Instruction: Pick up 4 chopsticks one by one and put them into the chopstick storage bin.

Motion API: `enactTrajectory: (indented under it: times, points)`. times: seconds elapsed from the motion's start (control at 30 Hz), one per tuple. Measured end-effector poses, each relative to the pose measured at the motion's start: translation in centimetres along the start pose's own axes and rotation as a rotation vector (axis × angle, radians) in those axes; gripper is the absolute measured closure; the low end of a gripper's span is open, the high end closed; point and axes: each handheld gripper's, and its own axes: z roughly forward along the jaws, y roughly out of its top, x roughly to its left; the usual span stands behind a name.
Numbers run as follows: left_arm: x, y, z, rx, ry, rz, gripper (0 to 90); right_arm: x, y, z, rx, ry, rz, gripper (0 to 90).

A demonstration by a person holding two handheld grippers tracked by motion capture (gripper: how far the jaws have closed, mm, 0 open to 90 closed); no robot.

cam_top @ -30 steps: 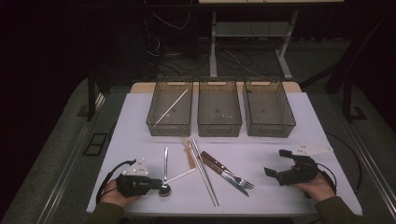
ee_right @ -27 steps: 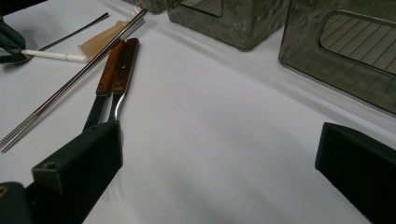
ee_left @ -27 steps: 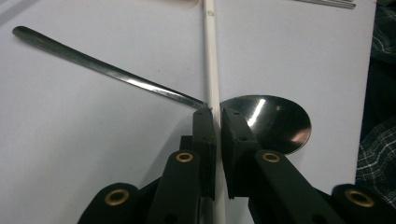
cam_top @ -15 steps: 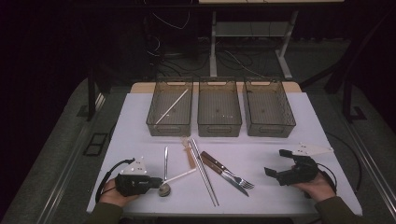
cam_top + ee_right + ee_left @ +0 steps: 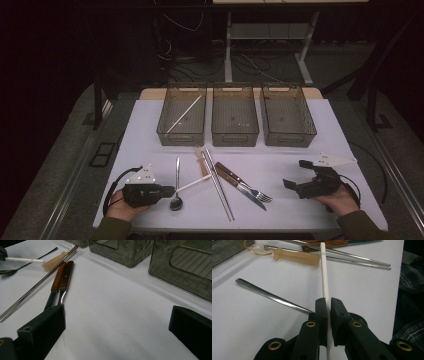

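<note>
The left hand-held gripper [image 5: 165, 190] sits near the front left edge of the white table [image 5: 320, 130], its jaws clamped on a white chopstick [image 5: 324, 277]. In the left gripper view the stick runs straight out between the two black jaws, pinched close to one end, and its far tip reaches toward a translucent beige handle [image 5: 297, 257] and a pair of metal chopsticks [image 5: 359, 261]. In the high view the white chopstick [image 5: 192, 184] slants from the jaws up and to the right; whether it rests on the table or is raised off it cannot be told. A metal spoon [image 5: 176, 187] lies just beside the gripper, its bowl near the jaws and its handle pointing toward the bins.

The right hand-held gripper [image 5: 296, 175] rests at the front right of the table, jaws spread wide with nothing between them; its own view shows bare white table between the two pads. A knife and fork with wooden handles [image 5: 61, 277] lie side by side ahead of its left jaw.

At the back stand three smoky clear bins in a row. The left bin [image 5: 165, 134] holds another white chopstick [image 5: 184, 114] lying on the diagonal; the middle bin [image 5: 235, 137] and right bin [image 5: 289, 137] stand just beside it
</note>
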Motion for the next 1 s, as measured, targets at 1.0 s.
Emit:
enactTrajectory:
  times: [1.0]
  points:
    - [1.8,3.1,0.2,-0.093,0.074,-0.08,84.7,0.1,0.2,1.1,0.019,0.021,-0.028,0.8]
